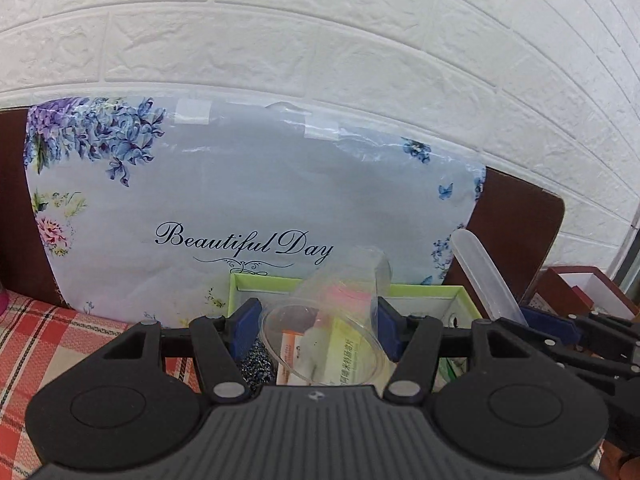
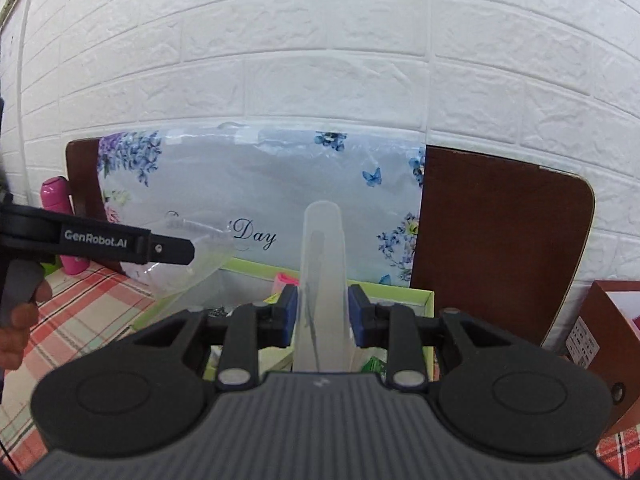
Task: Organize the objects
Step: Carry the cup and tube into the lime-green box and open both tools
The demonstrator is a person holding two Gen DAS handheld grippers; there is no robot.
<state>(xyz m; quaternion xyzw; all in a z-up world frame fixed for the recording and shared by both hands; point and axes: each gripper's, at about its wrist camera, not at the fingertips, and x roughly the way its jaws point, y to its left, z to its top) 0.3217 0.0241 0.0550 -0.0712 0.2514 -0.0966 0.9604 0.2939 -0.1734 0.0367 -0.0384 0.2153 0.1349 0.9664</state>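
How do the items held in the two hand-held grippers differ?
The left hand-held gripper holds a wide clear plastic cup, tipped, mouth toward the camera; the right hand-held gripper holds a narrow frosted tube-shaped case, standing upright. The cup is transparent, the case cloudy. Both are see-through plastic, held above the green box.

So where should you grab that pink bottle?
Take the pink bottle around its middle, coming level from the front. It stands upright on the checked cloth with a brown board close behind it, so only its front and sides look free. Its cap is rounded and could slip.
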